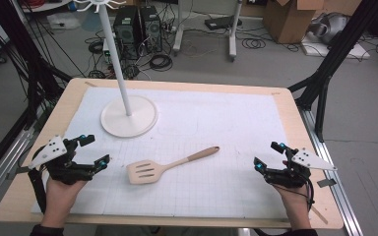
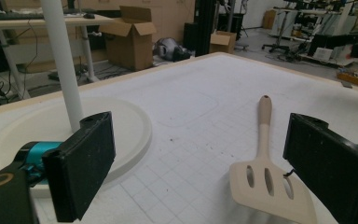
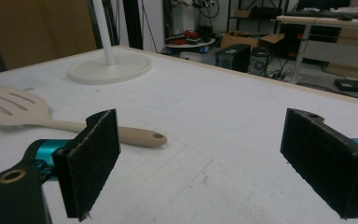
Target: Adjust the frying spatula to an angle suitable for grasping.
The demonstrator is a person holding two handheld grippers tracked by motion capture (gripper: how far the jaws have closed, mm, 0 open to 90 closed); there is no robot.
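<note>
Both grippers gaping, holding nothing; you're hovering left gripper (image 1: 91, 151) nearer spatula (image 1: 170, 165), blade pointing toward it, handle running toward right gripper (image 1: 268, 156)

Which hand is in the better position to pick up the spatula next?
Probably the left. The left tool is open and close to the slotted spatula blade. The right tool is also open but farther from the handle end.

We count one slotted spatula (image 1: 152, 170) with three slots in its blade, one white stand (image 1: 129, 115) on a round base, one white mat (image 1: 216, 123) covering the table, and two handheld grippers, left gripper (image 1: 92, 150) and right gripper (image 1: 267, 157).
</note>
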